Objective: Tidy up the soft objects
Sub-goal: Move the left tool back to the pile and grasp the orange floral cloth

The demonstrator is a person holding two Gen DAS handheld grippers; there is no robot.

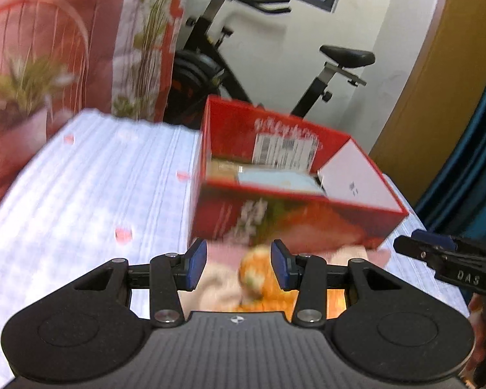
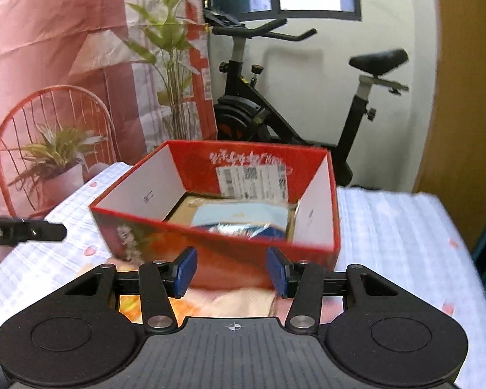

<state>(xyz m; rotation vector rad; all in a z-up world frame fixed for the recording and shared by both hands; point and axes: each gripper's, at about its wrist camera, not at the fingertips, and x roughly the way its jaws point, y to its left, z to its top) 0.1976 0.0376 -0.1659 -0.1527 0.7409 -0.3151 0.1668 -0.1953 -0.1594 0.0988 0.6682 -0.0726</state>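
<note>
Soft pink-and-orange cloth [image 1: 230, 278] lies at six o'clock of the open red cardboard box [image 1: 288, 223], under both my half-open, empty grippers [image 1: 239, 267] [image 2: 231, 270]; I judge grasping it comes next.

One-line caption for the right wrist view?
Right gripper above a soft pink-and-orange item, facing an open red box on a checked cloth.
</note>
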